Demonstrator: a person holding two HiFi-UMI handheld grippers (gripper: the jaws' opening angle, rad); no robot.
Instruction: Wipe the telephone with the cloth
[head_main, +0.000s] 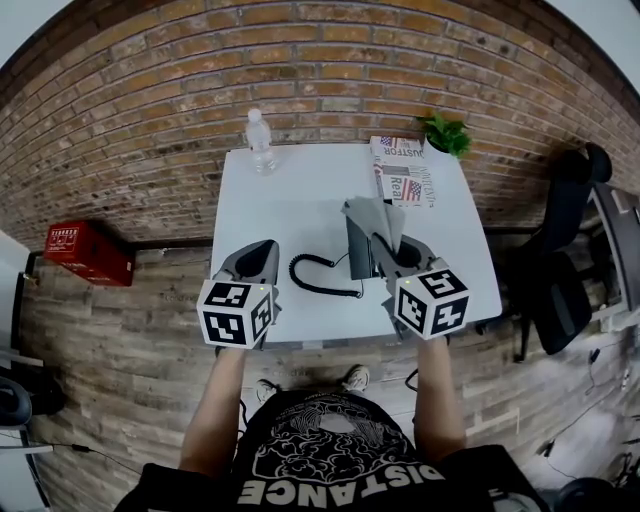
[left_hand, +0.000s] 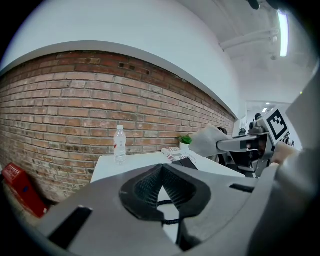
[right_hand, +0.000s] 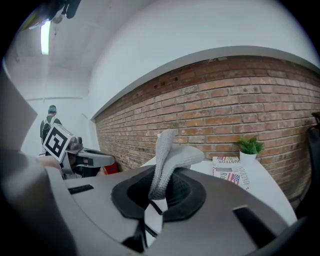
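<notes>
Looking down on the white worktop (head_main: 290, 205), the telephone (head_main: 360, 255) sits right of centre near the front edge. It's a dark slab whose long axis runs from the person straight toward the brick wall, and its coiled cord (head_main: 318, 275) loops off the left side. The right hand-held gripper (head_main: 395, 250) is just beside the phone on its right, jaws clamped on the grey cloth (head_main: 375, 220). The cloth sticks up out of the jaws and flops over above the phone's far end; can't tell if it's actually touching. The left hand-held gripper (head_main: 258, 250) is over the front left of the worktop, left of the cord, tips pressed together with nothing in them. At the back edge there's a water bottle (head_main: 261, 142), a newspaper (head_main: 400, 170) and a small plant (head_main: 445, 132)
</notes>
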